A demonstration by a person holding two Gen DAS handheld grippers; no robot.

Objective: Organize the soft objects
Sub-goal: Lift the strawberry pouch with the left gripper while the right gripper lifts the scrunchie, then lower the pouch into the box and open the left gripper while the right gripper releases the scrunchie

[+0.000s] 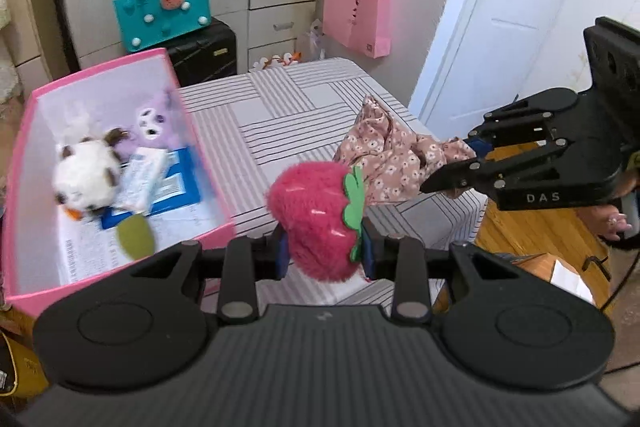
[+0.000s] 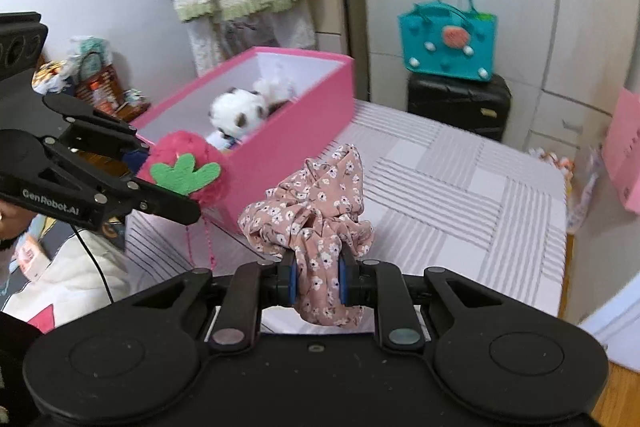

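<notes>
Gripping the plush strawberry in our left gripper, we are keeping its jaws clenched on the fur so it hangs clear of the striped bed. Our right gripper is pinching the bunched floral cloth the same way. We are likely taking both to the pink box at the left of the frame, where a white plush toy, a purple one and some packets are lying.
</notes>
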